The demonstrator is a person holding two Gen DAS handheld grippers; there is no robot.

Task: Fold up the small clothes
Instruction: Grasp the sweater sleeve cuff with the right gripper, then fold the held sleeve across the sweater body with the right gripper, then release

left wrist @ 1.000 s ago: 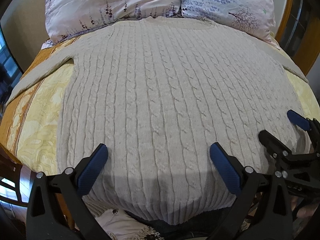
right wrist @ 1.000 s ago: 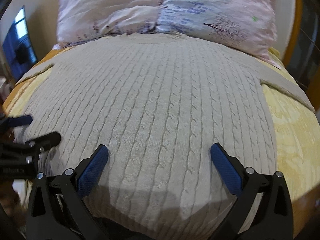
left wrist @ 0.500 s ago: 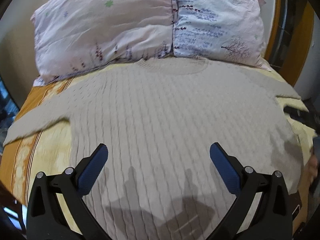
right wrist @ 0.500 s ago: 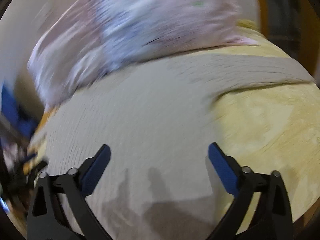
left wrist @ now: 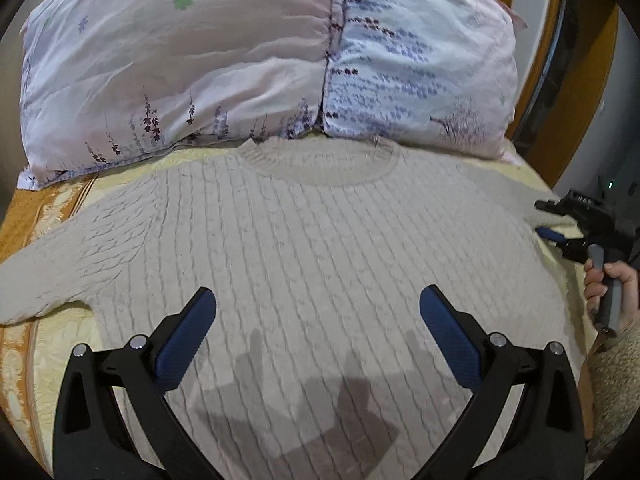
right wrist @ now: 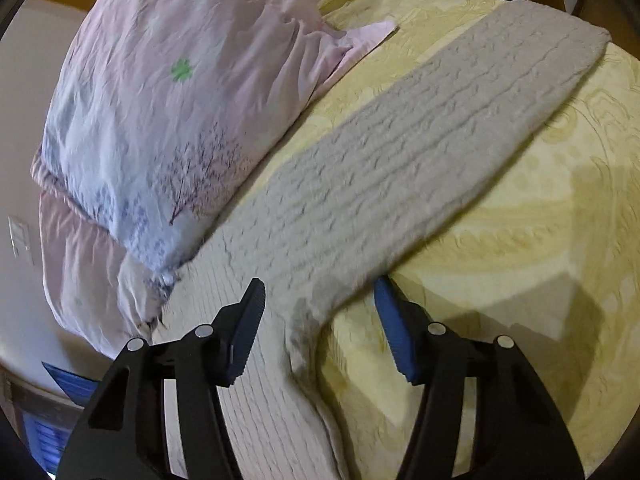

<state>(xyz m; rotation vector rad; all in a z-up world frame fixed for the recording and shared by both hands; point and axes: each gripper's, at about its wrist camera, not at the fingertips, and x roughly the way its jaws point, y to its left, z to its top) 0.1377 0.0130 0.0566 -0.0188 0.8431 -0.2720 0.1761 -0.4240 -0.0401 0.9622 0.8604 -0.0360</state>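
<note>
Sleeve [right wrist: 420, 148] root sits between right hand-held gripper [right wrist: 320, 320] jaws, just closing, not yet clamped.
Sleeve runs diag. twd bed's [right wrist: 540, 240] far right corner; left hand-held gripper [left wrist: 316, 320] slack over sweater [left wrist: 320, 248] body.

Sweater [left wrist: 320, 264] lies flat on the bedspread [right wrist: 520, 240], collar toward the pillows [left wrist: 256, 64] behind it; one sleeve [right wrist: 420, 152] extends sideways across the bedspread.

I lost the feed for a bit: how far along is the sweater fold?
Done: the sweater lies flat on the bed, collar by the pillows. In hand: the right gripper straddles the base of the right sleeve, jaws just closing, pads apparently not yet pressing. The left gripper hovers open. Left: every fold.
</note>
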